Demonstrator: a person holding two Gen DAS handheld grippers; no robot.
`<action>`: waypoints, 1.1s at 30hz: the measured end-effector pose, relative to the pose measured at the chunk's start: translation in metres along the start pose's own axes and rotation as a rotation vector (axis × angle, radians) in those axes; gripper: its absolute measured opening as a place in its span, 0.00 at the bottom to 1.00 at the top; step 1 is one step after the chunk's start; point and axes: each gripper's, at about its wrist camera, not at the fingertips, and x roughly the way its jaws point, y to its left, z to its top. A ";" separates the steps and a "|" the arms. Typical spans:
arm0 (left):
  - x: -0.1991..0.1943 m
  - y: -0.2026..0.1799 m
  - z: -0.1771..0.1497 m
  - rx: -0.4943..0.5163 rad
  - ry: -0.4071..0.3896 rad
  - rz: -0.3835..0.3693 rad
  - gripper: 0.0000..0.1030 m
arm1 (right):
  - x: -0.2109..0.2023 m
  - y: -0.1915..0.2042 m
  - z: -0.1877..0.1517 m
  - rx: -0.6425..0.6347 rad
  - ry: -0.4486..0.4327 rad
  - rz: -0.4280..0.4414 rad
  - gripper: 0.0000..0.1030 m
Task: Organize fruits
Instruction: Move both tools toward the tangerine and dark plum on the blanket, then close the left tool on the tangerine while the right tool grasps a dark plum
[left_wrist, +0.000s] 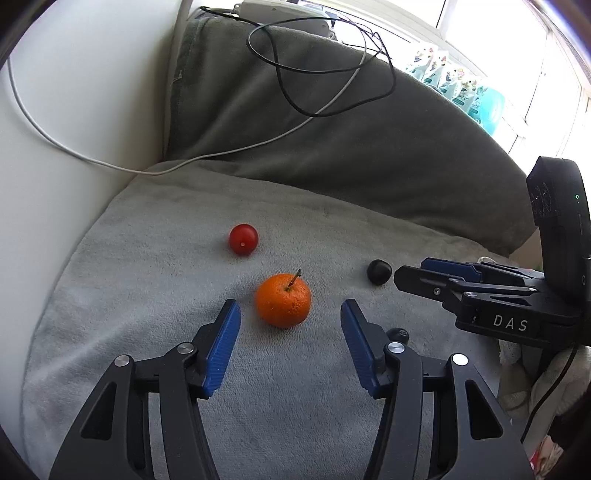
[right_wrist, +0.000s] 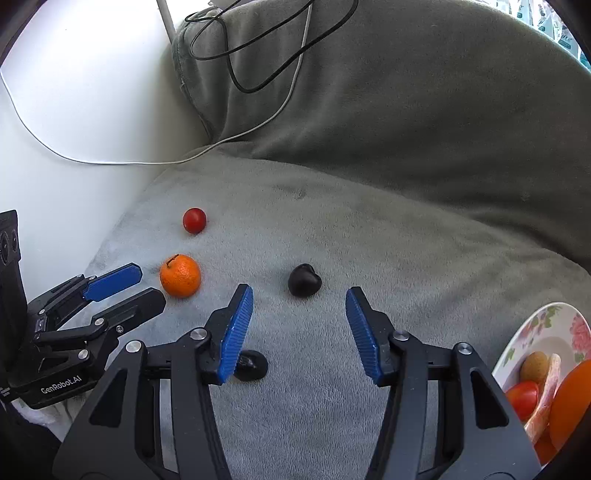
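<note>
A grey blanket (right_wrist: 332, 229) covers a cushion. Left gripper (left_wrist: 291, 325) fingers stand apart, empty, the mandarin (left_wrist: 283, 300) just ahead. Right gripper (right_wrist: 299, 325) fingers, also apart and empty, face a dark fruit (right_wrist: 303, 280); another (right_wrist: 253, 365) hides behind one finger. The plate (right_wrist: 546, 325) is cut off at right.
</note>
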 end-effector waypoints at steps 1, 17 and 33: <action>0.002 0.001 0.000 0.000 0.004 0.001 0.54 | 0.002 0.001 0.001 -0.008 -0.001 -0.006 0.52; 0.023 0.001 0.006 0.006 0.047 0.019 0.52 | 0.035 0.007 0.003 -0.024 0.025 -0.020 0.40; 0.033 0.004 0.007 -0.003 0.059 0.012 0.35 | 0.044 0.006 0.005 -0.036 0.035 -0.056 0.24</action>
